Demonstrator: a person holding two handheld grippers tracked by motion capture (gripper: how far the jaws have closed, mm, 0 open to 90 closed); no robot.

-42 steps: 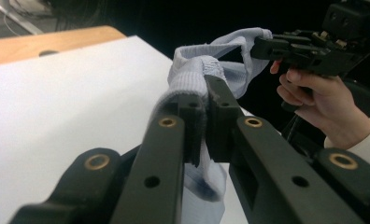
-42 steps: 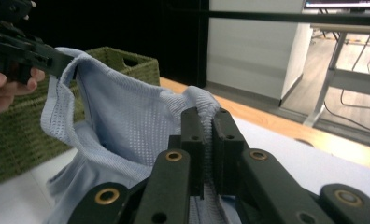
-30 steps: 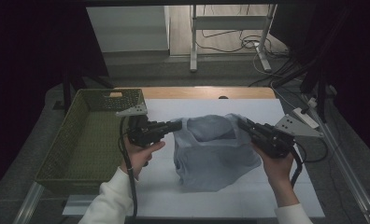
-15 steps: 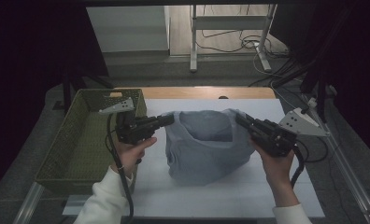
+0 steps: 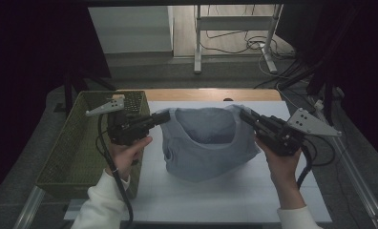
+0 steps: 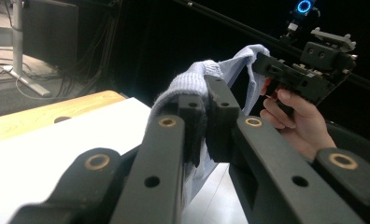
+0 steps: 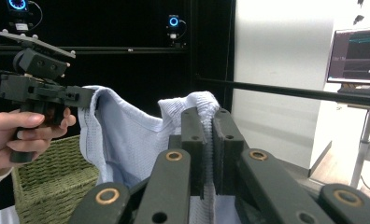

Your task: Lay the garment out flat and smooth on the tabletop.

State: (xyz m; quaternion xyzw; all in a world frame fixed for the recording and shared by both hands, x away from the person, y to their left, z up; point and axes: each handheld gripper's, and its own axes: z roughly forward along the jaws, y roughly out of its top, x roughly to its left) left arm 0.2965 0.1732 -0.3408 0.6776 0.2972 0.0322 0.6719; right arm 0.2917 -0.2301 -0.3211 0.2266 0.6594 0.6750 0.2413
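**Garment pinched at both shoulders, hem trailing on the table**

Starting at your left: the woven basket point(image 5: 77, 143) sits at the table's left edge, open side up, and it looks like the likely place for the garment, though nothing lies in the part of it you can see. Just beside it, your left gripper point(image 5: 165, 117) has its jaws nearly shut on one top corner of the pale blue-grey top point(image 5: 204, 143). In the left gripper view the ribbed edge of the cloth point(image 6: 197, 79) bunches up and over the closed jaws, so you have a real bite on it and not just a snag.

The top hangs between your two hands over the white table point(image 5: 225, 200), its neck opening spread wide towards the camera. Holding it by both shoulders keeps it flat and open, so it can be shaken out, folded or carried across without twisting. Its lower part appears to rest on the table surface rather than hang clear.

On the right, your right gripper point(image 5: 244, 116) is likewise clamped narrow on the other shoulder; the right gripper view shows knit fabric point(image 7: 202, 102) folded over the jaw tips.

What you cannot judge: how many layers each jaw pair holds, since the cloth covers the pads. The back of the garment and its hem are hidden behind the front panel. The far wall of the basket is partly covered by your left gripper, and the room around the table is too dark to read.
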